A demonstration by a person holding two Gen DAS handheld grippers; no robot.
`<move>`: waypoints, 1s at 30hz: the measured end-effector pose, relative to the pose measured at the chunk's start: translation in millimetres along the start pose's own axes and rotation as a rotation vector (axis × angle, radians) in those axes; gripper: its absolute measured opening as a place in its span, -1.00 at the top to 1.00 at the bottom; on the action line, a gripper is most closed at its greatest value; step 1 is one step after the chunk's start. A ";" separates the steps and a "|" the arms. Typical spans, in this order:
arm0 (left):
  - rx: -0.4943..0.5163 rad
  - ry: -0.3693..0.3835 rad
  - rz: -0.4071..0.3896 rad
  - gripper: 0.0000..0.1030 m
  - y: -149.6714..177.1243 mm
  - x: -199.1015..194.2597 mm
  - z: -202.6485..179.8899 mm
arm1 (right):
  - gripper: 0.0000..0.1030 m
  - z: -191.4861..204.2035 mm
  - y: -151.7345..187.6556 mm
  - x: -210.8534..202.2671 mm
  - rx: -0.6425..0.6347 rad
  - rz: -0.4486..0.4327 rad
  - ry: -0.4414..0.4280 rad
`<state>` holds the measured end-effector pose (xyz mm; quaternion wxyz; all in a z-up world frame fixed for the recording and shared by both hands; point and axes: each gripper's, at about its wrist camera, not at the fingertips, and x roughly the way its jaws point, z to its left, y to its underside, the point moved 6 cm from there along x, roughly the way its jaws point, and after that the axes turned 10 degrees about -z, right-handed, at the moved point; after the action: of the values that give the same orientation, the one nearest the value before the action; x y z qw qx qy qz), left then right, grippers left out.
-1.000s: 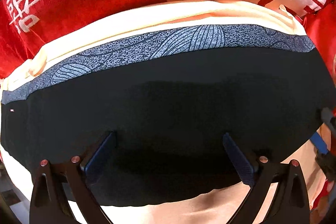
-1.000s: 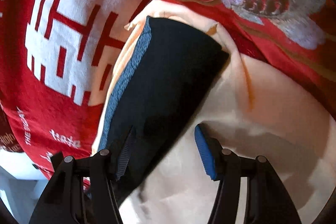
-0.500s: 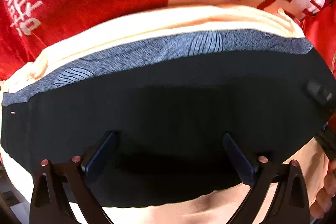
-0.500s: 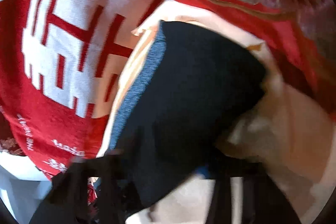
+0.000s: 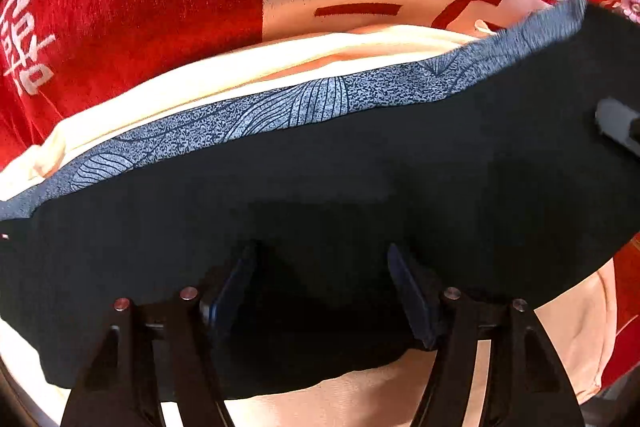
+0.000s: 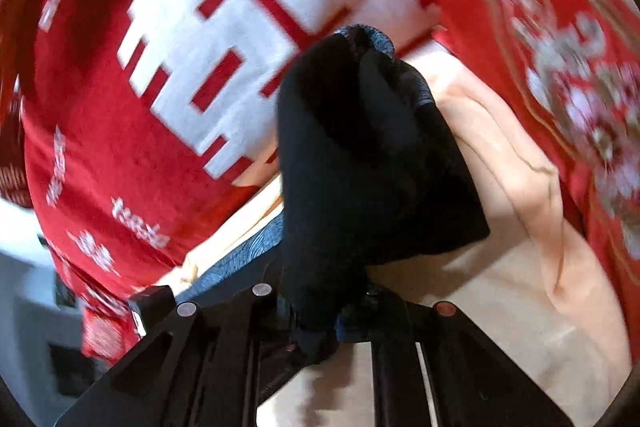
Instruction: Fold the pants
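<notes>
The right gripper (image 6: 316, 323) has clamped its jaws on one end of the black stretch-fabric pants with a blue-grey patterned waistband (image 5: 320, 187) and raised it; a second ago that end lay flat. In the left view the far right of the waistband now curls upward. The left gripper (image 5: 320, 291) has just been narrowing its jaws, half-wide with black cloth between them, not yet pinched. The pants lie under it on peach cloth (image 5: 568, 327) over a red-and-white blanket (image 5: 140, 7). The fold seems begun.
</notes>
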<state>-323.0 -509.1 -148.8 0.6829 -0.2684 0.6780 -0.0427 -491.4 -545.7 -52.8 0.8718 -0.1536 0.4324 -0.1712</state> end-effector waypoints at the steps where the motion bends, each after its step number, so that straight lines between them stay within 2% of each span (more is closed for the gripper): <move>1: -0.017 0.025 0.005 -0.34 -0.5 1.0 2.7 | 0.74 7.2 0.1 0.0 -0.023 0.000 0.001; 6: 0.001 0.094 0.039 -0.34 -1.9 -7.4 19.2 | 0.74 47.8 5.0 -1.9 -0.142 -0.010 0.028; 11: -0.078 0.131 0.048 -0.35 -4.2 -37.1 81.3 | 0.74 99.2 23.1 -0.1 -0.286 -0.009 0.056; 13: -0.109 0.115 0.033 -0.39 -3.9 -52.3 116.5 | 0.74 124.7 39.9 8.6 -0.349 0.007 0.064; 14: -0.125 0.106 0.029 -0.60 -3.3 -58.6 133.1 | 0.74 132.7 44.4 10.3 -0.368 0.014 0.068; 15: -0.143 0.099 0.019 -0.66 -2.4 -65.6 148.5 | 0.73 146.9 53.9 18.2 -0.396 0.027 0.072; 19: -0.190 0.027 -0.017 -0.66 6.9 -91.8 220.0 | 0.73 193.9 101.4 53.2 -0.496 0.090 0.096; 21: -0.209 -0.023 -0.021 -0.66 14.1 -97.0 261.6 | 0.71 208.3 136.5 84.6 -0.559 0.138 0.146; 22: -0.219 -0.053 -0.016 -0.66 23.3 -97.9 270.5 | 0.70 210.5 148.4 95.2 -0.574 0.153 0.169; 25: -0.270 -0.112 0.012 -0.66 41.4 -98.5 324.9 | 0.56 215.6 193.6 131.8 -0.657 0.196 0.282; 28: -0.283 -0.149 0.035 -0.66 56.6 -97.0 363.0 | 0.35 227.1 224.9 144.5 -0.837 0.143 0.429; 29: -0.280 -0.153 0.038 -0.66 56.0 -93.4 362.0 | 0.06 232.5 231.9 145.2 -0.872 0.146 0.427; 30: -0.278 -0.156 0.040 -0.66 56.9 -95.5 367.5 | -0.06 242.0 244.0 143.4 -0.913 0.164 0.398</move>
<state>1.0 -306.8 -110.0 0.6904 -0.3492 0.6277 0.0862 -174.4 -360.5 -114.8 0.6272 -0.4490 0.6315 0.0784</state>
